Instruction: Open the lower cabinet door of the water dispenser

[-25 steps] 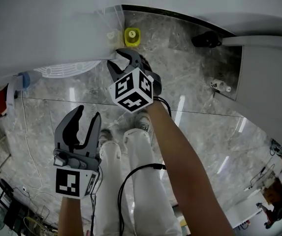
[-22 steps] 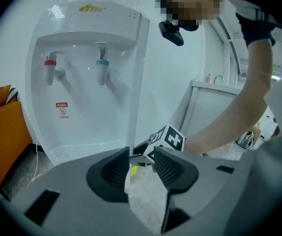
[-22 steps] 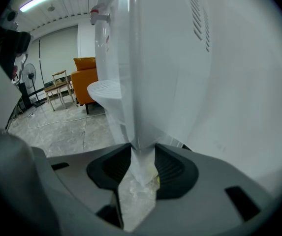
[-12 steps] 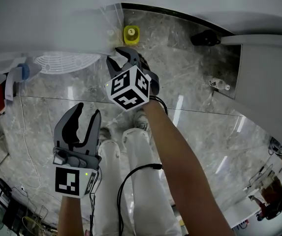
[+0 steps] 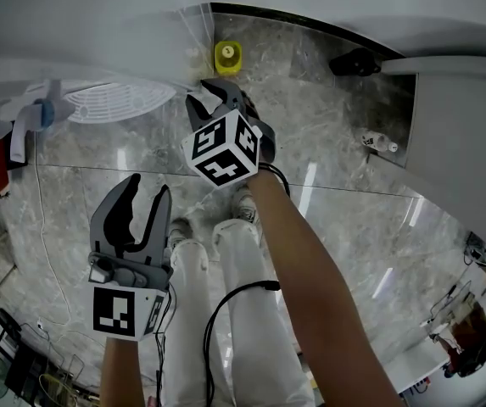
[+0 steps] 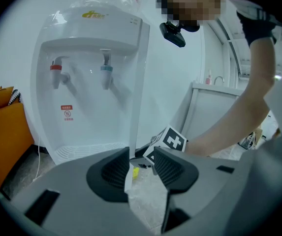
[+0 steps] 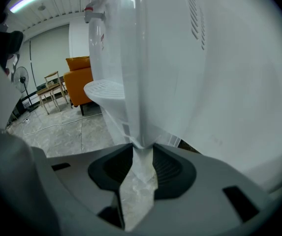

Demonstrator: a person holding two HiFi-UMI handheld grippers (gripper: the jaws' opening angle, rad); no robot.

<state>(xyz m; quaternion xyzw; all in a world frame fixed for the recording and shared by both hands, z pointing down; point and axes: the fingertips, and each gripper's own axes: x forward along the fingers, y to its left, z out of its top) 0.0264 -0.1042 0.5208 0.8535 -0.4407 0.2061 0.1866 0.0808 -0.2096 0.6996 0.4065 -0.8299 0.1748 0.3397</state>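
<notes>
White water dispenser (image 6: 91,82): gold logo (image 6: 94,14) on top and red label (image 6: 67,113) below the taps (image 6: 105,70), both too small to read. Right gripper (image 7: 142,151): jaws, just closing, pinch the lower cabinet door (image 7: 131,129) at its corner edge. Left gripper (image 6: 141,157): jaws apart, empty, well back.

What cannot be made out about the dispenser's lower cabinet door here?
- Head view: the door is hidden beneath the water dispenser's top and drip tray.
- Left gripper view: the left gripper's own body covers everything below the drip tray.
- Right gripper view: a white dispenser edge stands between the right gripper's tongs, which have just been closing; contact is unclear.
</notes>
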